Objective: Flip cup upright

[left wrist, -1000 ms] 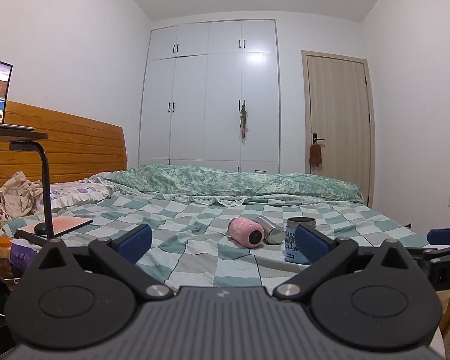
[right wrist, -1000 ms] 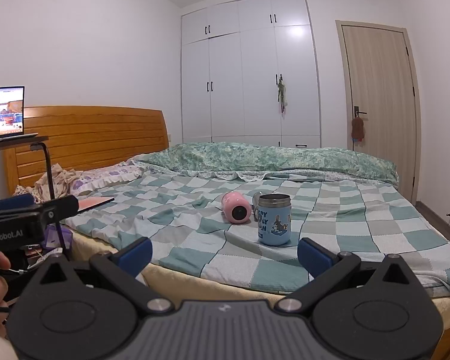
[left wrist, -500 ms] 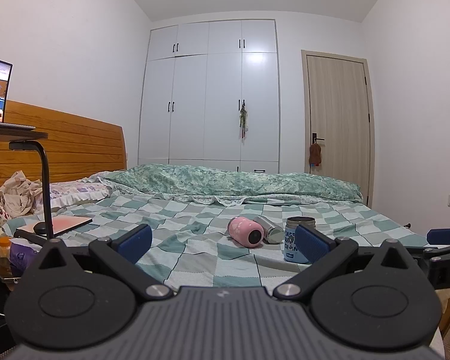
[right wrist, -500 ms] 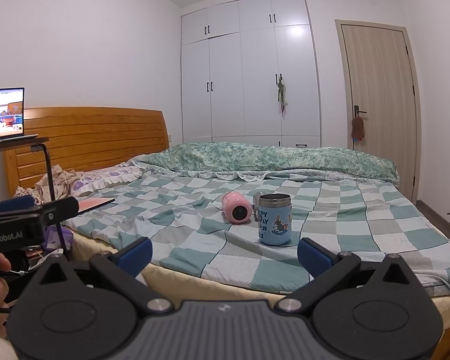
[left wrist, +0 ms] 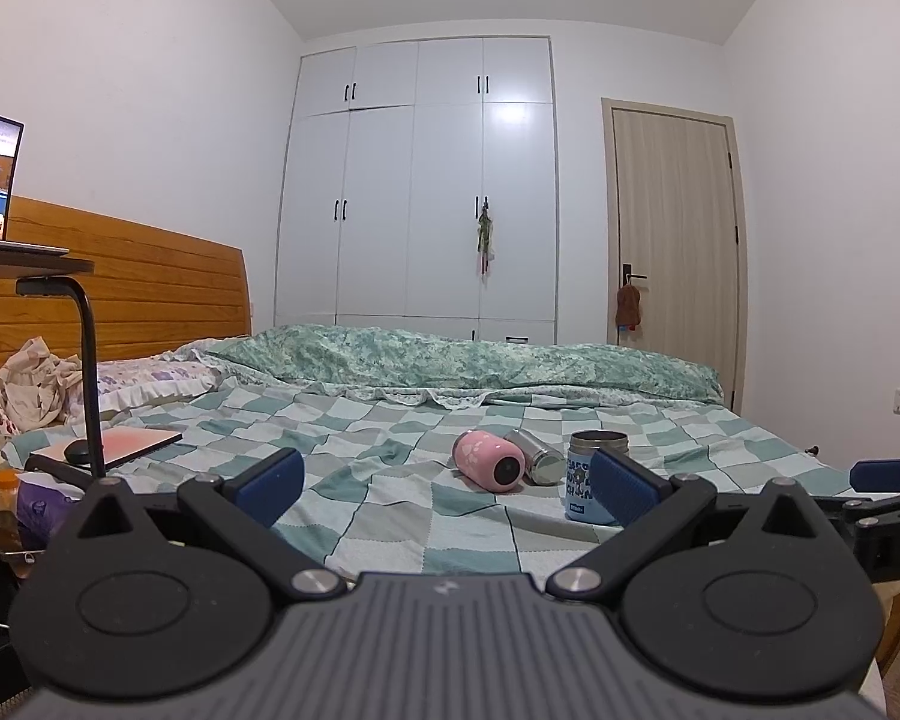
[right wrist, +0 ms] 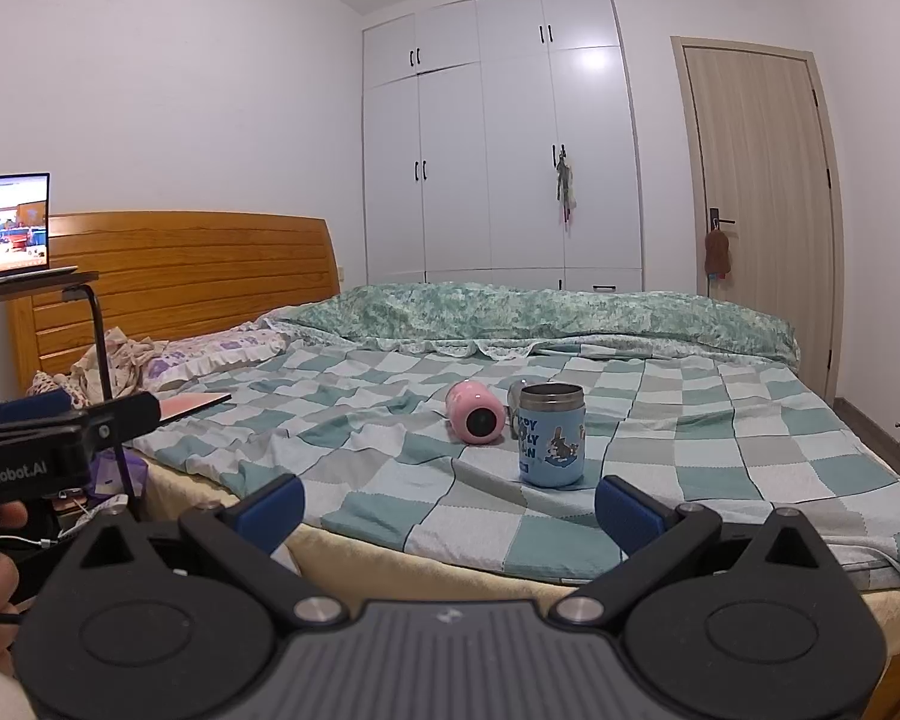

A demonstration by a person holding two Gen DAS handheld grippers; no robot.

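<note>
A pink cup [left wrist: 487,461] lies on its side on the checked bedspread, its end facing me; it also shows in the right wrist view [right wrist: 474,411]. A silver cup [left wrist: 533,456] lies on its side just behind it, mostly hidden in the right wrist view [right wrist: 515,391]. A blue cartoon cup [left wrist: 581,483] stands upright to the right, also in the right wrist view [right wrist: 551,434]. My left gripper [left wrist: 447,489] is open and empty, short of the cups. My right gripper [right wrist: 449,507] is open and empty at the bed's near edge.
A green duvet [left wrist: 468,357] lies along the bed's far side. Pillows and crumpled clothes [left wrist: 30,378] sit by the wooden headboard [right wrist: 186,276]. A laptop [right wrist: 9,228] stands on a black stand [left wrist: 90,378] over the bed's left edge. Wardrobe [left wrist: 417,192] and door [left wrist: 675,246] behind.
</note>
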